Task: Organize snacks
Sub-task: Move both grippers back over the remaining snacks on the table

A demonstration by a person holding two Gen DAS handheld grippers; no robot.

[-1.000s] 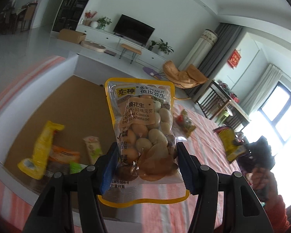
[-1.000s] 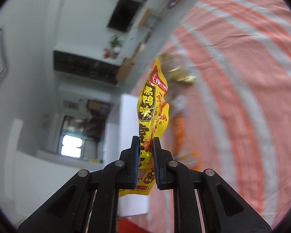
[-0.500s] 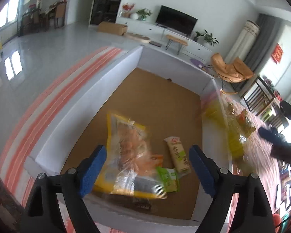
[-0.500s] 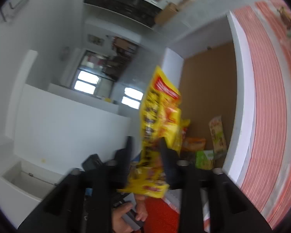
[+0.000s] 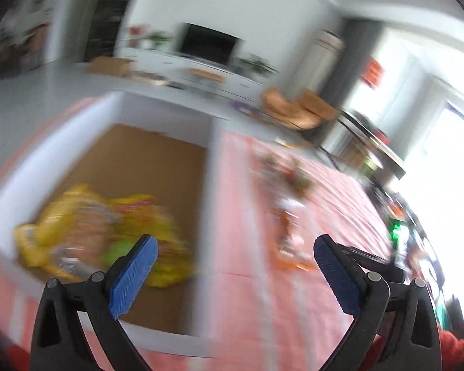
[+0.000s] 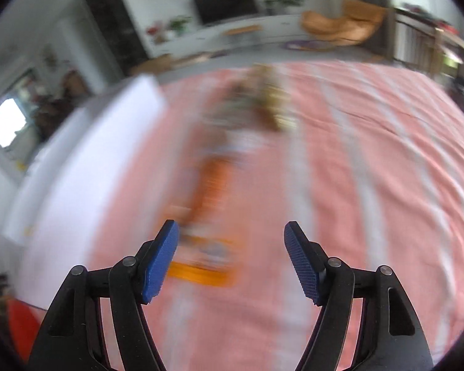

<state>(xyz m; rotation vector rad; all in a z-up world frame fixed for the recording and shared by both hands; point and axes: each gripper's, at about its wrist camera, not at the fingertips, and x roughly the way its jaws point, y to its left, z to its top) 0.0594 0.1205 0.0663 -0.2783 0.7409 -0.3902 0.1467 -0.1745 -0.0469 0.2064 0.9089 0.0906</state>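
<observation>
Both packets have left the fingers since a sec ago: the peanut bag that the left gripper [image 5: 232, 259] pinched and the yellow pouch that the right gripper [image 6: 230, 256] pinched are no longer between the pads. Left fingers [image 5: 133, 275] now spread wide and opening further, nothing between them. Right fingers [image 6: 161, 262] also spread, opening too, nothing between them.

Left wrist view, heavy motion blur: white box [image 5: 212, 185] w/ brown cardboard floor sits on the striped pink-and-white cloth [image 5: 324, 278] over the worktop. Inside the box, at its near left end, a heap of snack packets [image 5: 102, 232], mostly yellow w/ some orange, green and silver; single packs can't be told apart in the blur. Heap lies behind the left pad, box wall runs up the middle of the view. To the right of the wall, on the cloth, a loose row of other snacks [image 5: 289, 204], too smeared to name; an orange one nearest the right pad.

Right wrist view, also blurred: fingers point down at the cloth. An orange-and-white packet [image 6: 210, 216] lies flat on the cloth, just ahead of the left pad, not touching either pad. Further off, a brownish-gold cluster of snacks [image 6: 263, 102]. White box wall at left edge of the cloth.

Bkgd, both views: TV [image 6: 225, 3] on a low white cabinet, plants, an orange chair [image 6: 343, 21].
</observation>
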